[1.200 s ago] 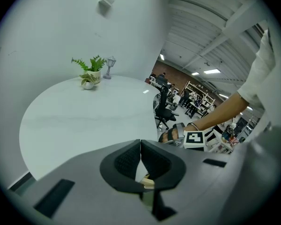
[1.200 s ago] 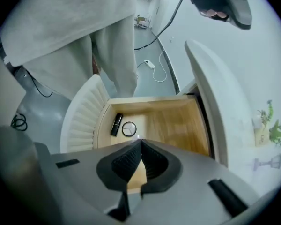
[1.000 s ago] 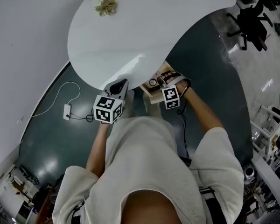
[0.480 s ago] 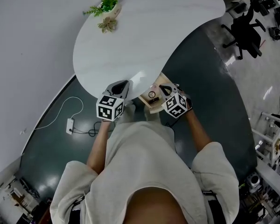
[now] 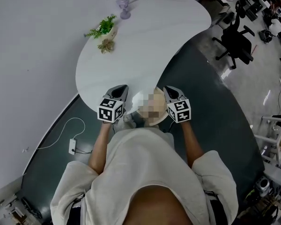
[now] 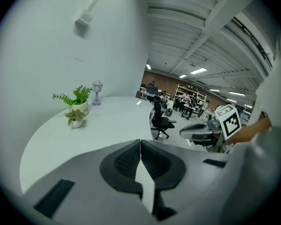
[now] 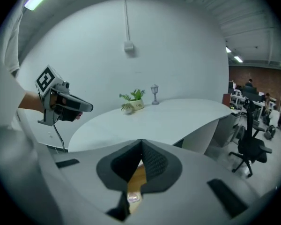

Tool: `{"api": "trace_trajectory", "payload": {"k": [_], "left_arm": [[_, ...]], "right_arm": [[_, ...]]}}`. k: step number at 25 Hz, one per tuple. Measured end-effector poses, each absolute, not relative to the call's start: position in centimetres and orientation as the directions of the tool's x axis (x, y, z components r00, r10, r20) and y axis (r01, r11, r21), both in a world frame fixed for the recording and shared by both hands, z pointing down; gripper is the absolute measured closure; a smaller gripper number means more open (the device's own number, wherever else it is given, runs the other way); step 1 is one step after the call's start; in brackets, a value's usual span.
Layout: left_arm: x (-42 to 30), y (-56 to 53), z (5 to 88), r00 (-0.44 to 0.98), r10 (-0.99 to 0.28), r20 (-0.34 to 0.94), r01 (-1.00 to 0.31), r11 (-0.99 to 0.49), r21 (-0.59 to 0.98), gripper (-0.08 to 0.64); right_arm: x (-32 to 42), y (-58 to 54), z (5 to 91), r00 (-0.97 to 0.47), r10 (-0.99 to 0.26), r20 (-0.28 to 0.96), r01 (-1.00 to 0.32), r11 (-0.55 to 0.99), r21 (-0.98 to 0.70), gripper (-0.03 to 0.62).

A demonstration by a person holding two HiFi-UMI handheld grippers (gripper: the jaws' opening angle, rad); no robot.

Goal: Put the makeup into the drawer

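Closed tight on nothing: left gripper point(image 6: 140, 143), right gripper point(image 7: 141, 143). On table point(image 5: 145, 41): white pot point(image 6: 80, 108) containing green plant point(image 6: 75, 95).

A: Noted: white table point(image 5: 131, 50), glossy dark grey-green floor point(image 5: 215, 111), black chair point(image 5: 234, 39).
B: Add green plant point(image 5: 102, 28), pale purple goblet point(image 5: 124, 6), off-white shirt point(image 5: 150, 172).
A: Left gripper point(image 5: 121, 89), right gripper point(image 5: 169, 91): grey bodies, cubes in black-and-white squares.
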State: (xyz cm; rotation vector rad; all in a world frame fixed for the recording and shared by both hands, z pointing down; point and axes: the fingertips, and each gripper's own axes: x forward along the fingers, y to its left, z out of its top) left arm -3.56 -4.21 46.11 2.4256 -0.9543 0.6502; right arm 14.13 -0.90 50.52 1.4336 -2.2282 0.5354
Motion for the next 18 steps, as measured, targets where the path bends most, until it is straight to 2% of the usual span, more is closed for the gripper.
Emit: {"api": "trace_trajectory", "payload": {"k": [5, 7, 12, 18], "left_arm": [[-2.7, -6.6, 43.1, 0.672, -0.524, 0.523, -0.694, -0.692, 0.198, 0.549], [-2.2, -7.3, 42.0, 0.681, -0.531, 0.504, -0.686, -0.703, 0.187, 0.549], [-1.3, -9.7, 38.6, 0.701, -0.559, 0.443, -0.676, -0.718, 0.165, 0.549], [-0.9, -11.7, 35.4, 0.713, -0.587, 0.383, -0.676, -0.720, 0.155, 0.549]], "right_arm": [[16.6, -3.4, 45.4, -0.269, -0.841, 0.469, -0.921, 0.367, 0.130, 0.595], [17.4, -3.9, 43.4, -0.269, -0.863, 0.428, -0.935, 0.341, 0.099, 0.595], [18.4, -5.3, 37.2, -0.271, -0.924, 0.269, -0.962, 0.247, -0.119, 0.595], [18.6, -6.1, 34.4, -0.235, -0.945, 0.226, -0.970, 0.212, -0.121, 0.595]]}}
